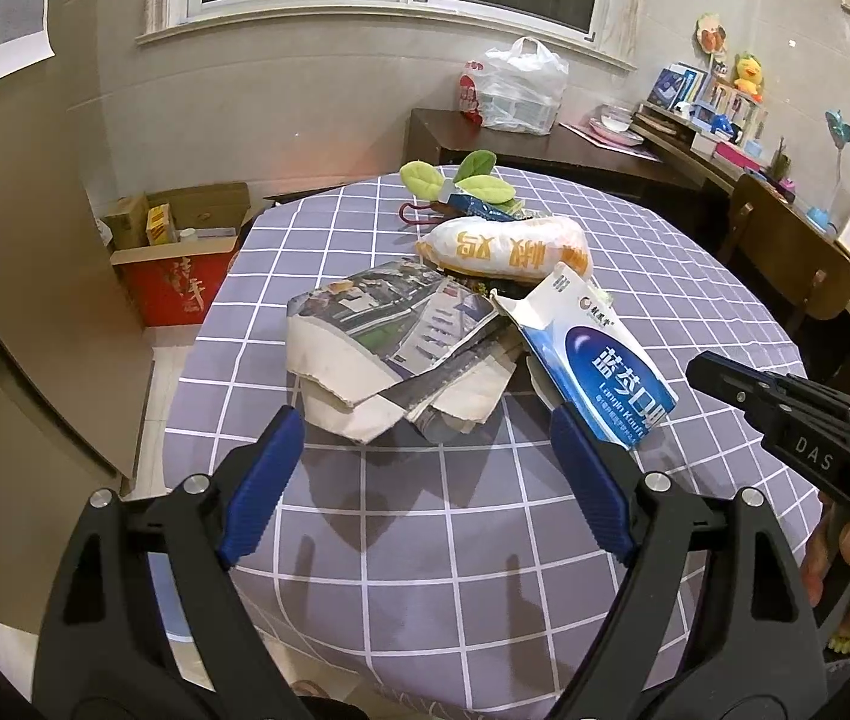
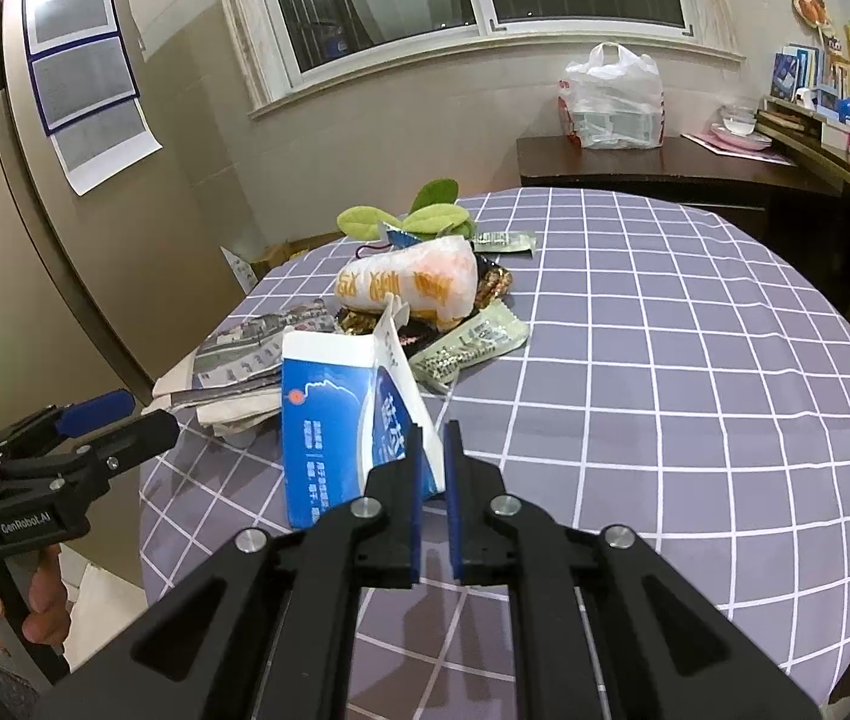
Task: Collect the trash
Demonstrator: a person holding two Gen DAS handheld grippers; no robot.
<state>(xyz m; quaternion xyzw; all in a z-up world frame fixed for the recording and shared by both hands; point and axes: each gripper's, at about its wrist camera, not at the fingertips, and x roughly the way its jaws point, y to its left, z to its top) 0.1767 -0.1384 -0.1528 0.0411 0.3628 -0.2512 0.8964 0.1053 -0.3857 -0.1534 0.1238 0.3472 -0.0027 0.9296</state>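
My right gripper (image 2: 432, 498) has pinched the blue box (image 2: 329, 420), left gripper (image 1: 425, 480) gaping, newspaper (image 1: 389, 348) and wrappers ahead still uncollected.

Purple tablecloth (image 1: 425, 540) with white grid, blue-and-white carton (image 2: 335, 420), white bag (image 1: 503, 249) with orange print, red box (image 1: 173, 288)

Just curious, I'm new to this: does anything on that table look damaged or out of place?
Yes. The blue and white carton is torn open and flattened, pinched by the right hand-held gripper; the newspaper beside it is crumpled.
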